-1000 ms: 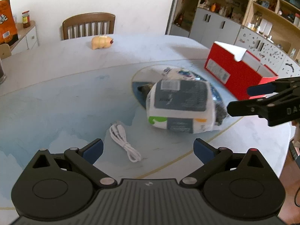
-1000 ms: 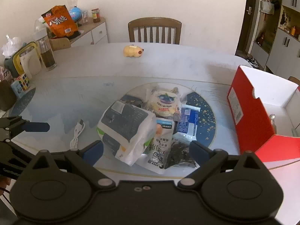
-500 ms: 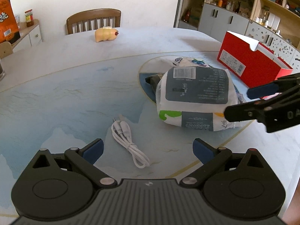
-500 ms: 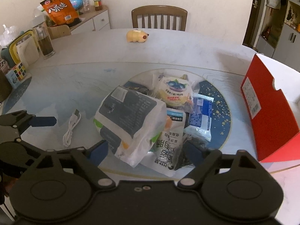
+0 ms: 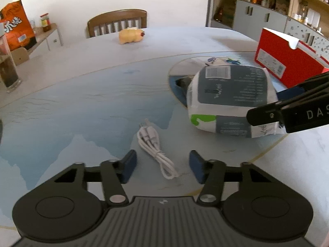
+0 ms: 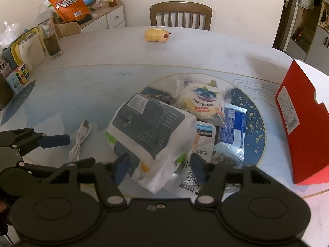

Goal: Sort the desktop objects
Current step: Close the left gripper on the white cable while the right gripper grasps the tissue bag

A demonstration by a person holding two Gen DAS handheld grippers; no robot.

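A coiled white cable point(image 5: 152, 142) lies on the table between the blue pads of my left gripper point(image 5: 163, 164). Its jaws are closing and the pads are clear of the cable. A white and grey tissue pack point(image 6: 152, 127) rests on a pile of snack packets. Its loose wrapper end sits between the pads of my right gripper point(image 6: 160, 165), whose jaws are closing without pressing it. The left wrist view shows the pack point(image 5: 230, 94) with a right finger point(image 5: 267, 113) in front of it. A left finger point(image 6: 54, 140) appears beside the cable point(image 6: 81, 138).
A blueberry bread packet point(image 6: 202, 100), a blue packet point(image 6: 232, 127) and a milk pouch point(image 6: 203, 144) lie on the round dark blue mat point(image 6: 253, 123). An open red box point(image 6: 304, 127) stands at the right. A yellow toy point(image 6: 157, 35) lies near the far chair point(image 6: 181, 14). A jar point(image 6: 51, 41) and a puzzle cube point(image 6: 20, 76) stand at the left.
Both grippers have sunk toward the table and their jaws have narrowed. The cable now lies between the left pads, and the pack's wrapper end between the right pads.
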